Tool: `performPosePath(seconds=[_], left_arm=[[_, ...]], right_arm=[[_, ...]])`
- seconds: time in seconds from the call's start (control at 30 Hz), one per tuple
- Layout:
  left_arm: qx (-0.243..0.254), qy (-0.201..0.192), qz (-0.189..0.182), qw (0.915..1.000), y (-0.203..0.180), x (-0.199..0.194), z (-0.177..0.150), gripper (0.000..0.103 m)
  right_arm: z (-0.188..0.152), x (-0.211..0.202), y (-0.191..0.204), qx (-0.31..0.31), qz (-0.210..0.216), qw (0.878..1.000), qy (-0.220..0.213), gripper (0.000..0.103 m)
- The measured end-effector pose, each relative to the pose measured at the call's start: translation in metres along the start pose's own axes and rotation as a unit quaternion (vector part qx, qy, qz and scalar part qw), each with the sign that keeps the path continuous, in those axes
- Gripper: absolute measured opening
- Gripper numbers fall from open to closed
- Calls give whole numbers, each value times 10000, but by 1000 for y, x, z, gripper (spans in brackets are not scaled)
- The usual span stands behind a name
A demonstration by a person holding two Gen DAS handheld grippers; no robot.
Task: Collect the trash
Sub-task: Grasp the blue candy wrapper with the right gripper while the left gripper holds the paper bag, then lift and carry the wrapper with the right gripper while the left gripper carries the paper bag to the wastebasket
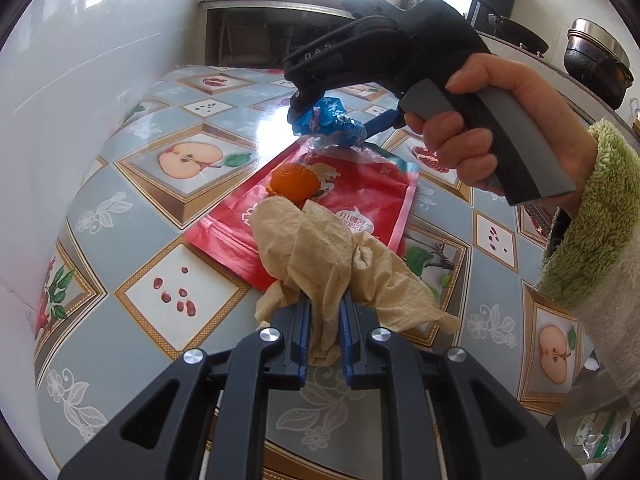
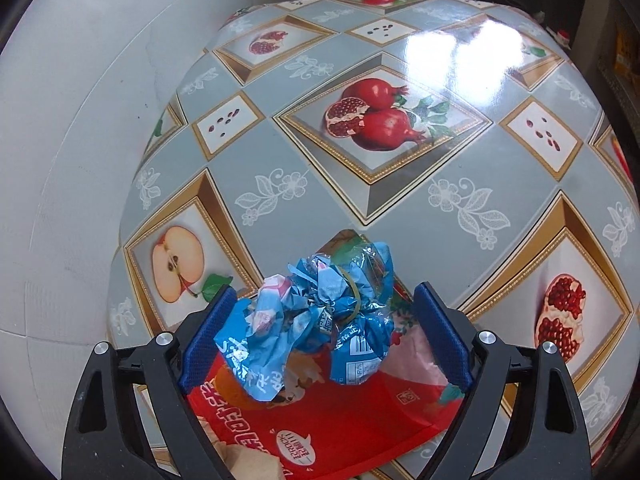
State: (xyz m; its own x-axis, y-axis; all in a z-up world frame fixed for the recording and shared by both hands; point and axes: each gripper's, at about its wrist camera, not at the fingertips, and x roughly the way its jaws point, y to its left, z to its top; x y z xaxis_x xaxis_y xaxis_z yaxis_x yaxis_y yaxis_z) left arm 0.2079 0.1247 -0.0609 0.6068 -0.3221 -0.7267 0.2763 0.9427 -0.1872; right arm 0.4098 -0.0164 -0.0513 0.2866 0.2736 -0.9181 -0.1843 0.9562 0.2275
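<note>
My left gripper (image 1: pixel 325 320) is shut on a crumpled beige paper napkin (image 1: pixel 320 248) and holds it over the near edge of a flat red snack bag (image 1: pixel 360 200). A piece of orange peel (image 1: pixel 294 182) lies on the red bag. My right gripper (image 2: pixel 324 320) has its jaws wide apart around a crumpled blue wrapper (image 2: pixel 320 316), which hangs above the red bag (image 2: pixel 340 420). The left wrist view shows that wrapper (image 1: pixel 328 120) at the right gripper's tip (image 1: pixel 304 104). I cannot tell whether the pads touch the wrapper.
The table (image 2: pixel 400 200) has a glossy fruit-print cover and meets a white wall (image 1: pixel 60 120) on the left. A counter (image 1: pixel 280 0) and a dark pot (image 1: pixel 596 64) stand beyond. A plastic bag (image 1: pixel 600 428) sits at the right edge.
</note>
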Motion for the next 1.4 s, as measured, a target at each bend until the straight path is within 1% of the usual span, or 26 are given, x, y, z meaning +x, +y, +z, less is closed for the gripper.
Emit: performPosePath(seconds=[0.03,0.17,0.27,0.37,0.5,0.67,0.97,1.2,1.4], left_arm=[[-9,-1,-5,10000,0,0,0,12],[-45,-3,-11,10000,2,0,1,12],[-74,-5,-5,10000,3,1,0,12],[-94,-10,6,10000,3,0,0,12],[-80,-23,50,10000,2,-1,0,12],[-56,-30,136,9999,1,-3,0,12],[-15,-44,202,9998,-2,-4,0,12],[18,-142,247,9996,-4,-11,2,12],[31,-258,271,9993,-6,-23,3,12]], right_arm=[[0,1,0,-13,-22,10000,-2,80],[-2,-1,-6,20,-79,10000,-34,66],[-5,-5,-14,167,-26,9998,-87,56],[-8,-12,-23,351,135,9992,-133,51],[-15,-19,-29,438,175,9986,-234,45],[-28,-35,-35,436,164,9980,-421,42],[-58,-68,-34,332,512,9957,-690,40],[-79,-81,-24,192,826,9937,-737,39],[-100,-91,-25,187,995,9914,-835,38]])
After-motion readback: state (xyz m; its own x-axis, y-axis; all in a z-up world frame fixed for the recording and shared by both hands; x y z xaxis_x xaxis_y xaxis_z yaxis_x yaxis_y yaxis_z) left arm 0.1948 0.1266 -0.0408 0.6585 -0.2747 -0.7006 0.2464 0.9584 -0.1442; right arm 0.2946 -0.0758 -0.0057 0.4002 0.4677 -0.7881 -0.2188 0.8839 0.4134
